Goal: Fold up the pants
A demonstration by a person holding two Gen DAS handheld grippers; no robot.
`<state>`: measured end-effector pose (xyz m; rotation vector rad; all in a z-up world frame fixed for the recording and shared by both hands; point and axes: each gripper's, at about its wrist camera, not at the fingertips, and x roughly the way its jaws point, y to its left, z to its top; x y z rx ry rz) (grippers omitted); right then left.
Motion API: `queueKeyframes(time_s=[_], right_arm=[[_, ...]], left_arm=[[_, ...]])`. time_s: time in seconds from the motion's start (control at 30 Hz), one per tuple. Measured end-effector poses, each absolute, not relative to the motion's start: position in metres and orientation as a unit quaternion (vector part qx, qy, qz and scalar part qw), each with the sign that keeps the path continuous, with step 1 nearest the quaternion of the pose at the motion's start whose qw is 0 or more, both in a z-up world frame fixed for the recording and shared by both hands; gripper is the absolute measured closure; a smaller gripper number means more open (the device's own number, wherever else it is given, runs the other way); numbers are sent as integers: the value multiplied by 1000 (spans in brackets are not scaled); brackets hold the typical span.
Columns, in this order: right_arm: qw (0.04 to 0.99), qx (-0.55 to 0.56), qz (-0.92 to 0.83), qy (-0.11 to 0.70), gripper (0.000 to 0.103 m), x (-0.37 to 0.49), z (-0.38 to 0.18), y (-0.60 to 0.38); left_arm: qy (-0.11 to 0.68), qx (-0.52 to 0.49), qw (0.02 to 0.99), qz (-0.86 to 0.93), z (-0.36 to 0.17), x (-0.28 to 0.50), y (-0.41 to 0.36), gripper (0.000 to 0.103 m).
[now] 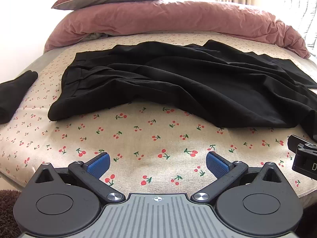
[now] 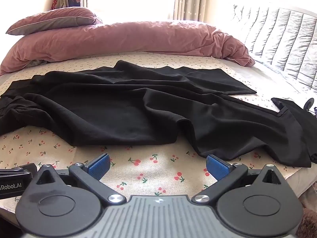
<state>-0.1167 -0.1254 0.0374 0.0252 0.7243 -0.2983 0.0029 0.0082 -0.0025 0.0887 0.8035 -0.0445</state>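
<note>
Black pants lie lengthwise along the bed's near edge, ahead of both spread, empty claws, left claw nearer the waistband, right claw nearer the legs.

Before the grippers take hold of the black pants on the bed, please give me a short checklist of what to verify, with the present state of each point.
1. Left gripper open, nothing between its fingers: ok.
2. Right gripper open, nothing held: ok.
3. Black pants lying flat and smooth: not ok, they are rumpled, with one leg draped across the other.
4. Waistband in view for a grasp: ok, at the left end.
5. Leg hems reachable: cannot tell, the near leg runs toward the bed's right edge.
6. Cherry-print sheet in front of the pants bare: ok.
</note>
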Motion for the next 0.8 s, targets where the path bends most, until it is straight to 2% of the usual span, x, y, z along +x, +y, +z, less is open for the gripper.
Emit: queueKeyframes(time_s=[0.8], right_arm=[[927, 24, -145, 344, 0, -122, 41, -130]], left_arm=[[384, 47, 922, -22, 0, -1, 4, 0]])
